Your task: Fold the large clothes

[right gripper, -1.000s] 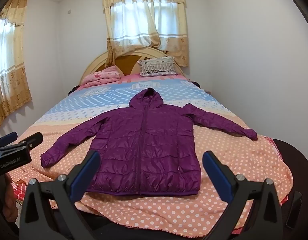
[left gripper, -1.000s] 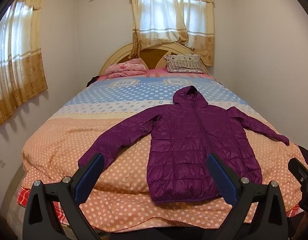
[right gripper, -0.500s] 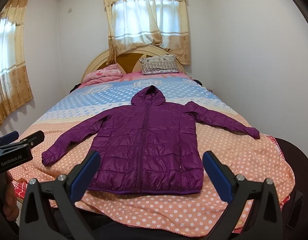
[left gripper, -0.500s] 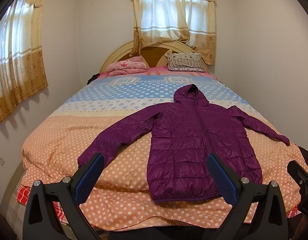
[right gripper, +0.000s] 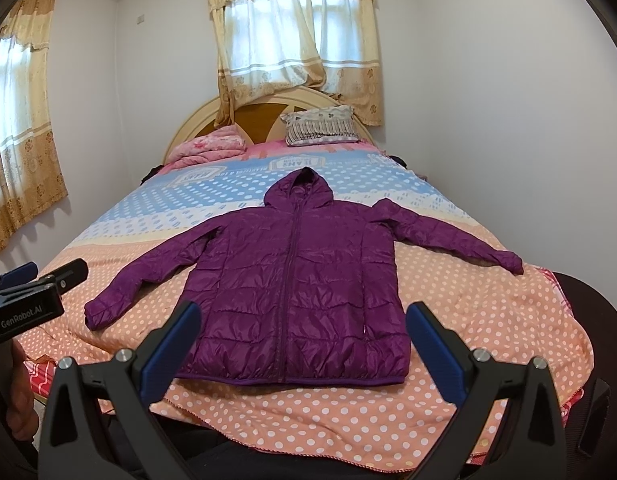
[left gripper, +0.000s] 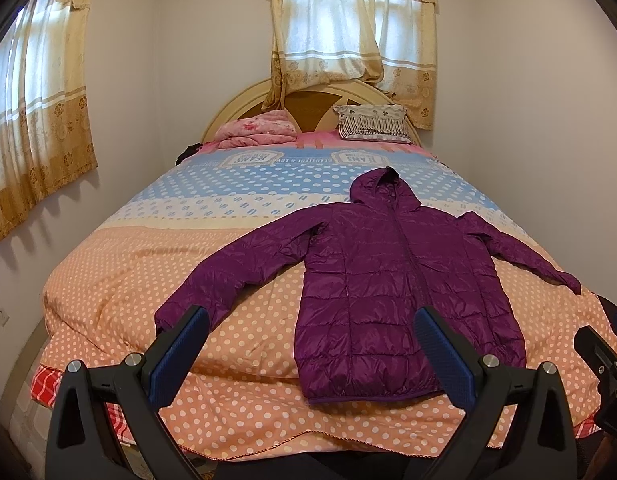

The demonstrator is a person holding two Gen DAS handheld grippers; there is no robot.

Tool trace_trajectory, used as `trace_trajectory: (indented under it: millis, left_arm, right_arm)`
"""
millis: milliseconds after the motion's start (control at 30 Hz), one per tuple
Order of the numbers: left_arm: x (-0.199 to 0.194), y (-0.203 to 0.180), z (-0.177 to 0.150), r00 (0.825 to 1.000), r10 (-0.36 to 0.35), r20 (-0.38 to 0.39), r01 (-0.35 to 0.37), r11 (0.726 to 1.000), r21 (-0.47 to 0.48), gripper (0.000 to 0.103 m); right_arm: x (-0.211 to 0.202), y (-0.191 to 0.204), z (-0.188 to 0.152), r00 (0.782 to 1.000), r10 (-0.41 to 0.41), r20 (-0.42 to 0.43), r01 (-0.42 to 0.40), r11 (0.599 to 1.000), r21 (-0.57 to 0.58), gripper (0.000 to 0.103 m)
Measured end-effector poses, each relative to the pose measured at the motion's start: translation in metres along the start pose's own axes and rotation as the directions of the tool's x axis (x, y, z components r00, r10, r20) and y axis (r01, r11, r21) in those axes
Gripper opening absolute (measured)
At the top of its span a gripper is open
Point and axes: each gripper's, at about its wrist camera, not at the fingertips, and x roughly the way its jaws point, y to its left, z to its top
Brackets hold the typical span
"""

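Observation:
A purple hooded puffer jacket lies flat and front up on the bed, zipped, with both sleeves spread out; it also shows in the right wrist view. My left gripper is open and empty, in the air before the foot of the bed, left of the jacket's hem. My right gripper is open and empty, in the air before the middle of the hem. Neither touches the jacket. Each gripper shows at the edge of the other's view.
The bed has an orange, white and blue dotted cover. A folded pink blanket and a striped pillow lie at the round headboard. Walls stand close on both sides, with curtained windows behind and at the left.
Both grippers have moved slightly, with the jacket sitting a little lower and closer in both views. Both stay open and the jacket has not moved.

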Motion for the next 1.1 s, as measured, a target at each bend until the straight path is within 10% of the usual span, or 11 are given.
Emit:
trace_trajectory:
  millis: [1100]
  left_arm:
    - [0.0031, -0.0007, -0.0020, 1.000, -0.001, -0.004, 0.001, 1.000, -0.005, 0.102]
  right_arm:
    - [0.0066, 0.0019, -0.0033, 0.999, 0.010, -0.034, -0.010, 1.000, 0.000, 0.103]
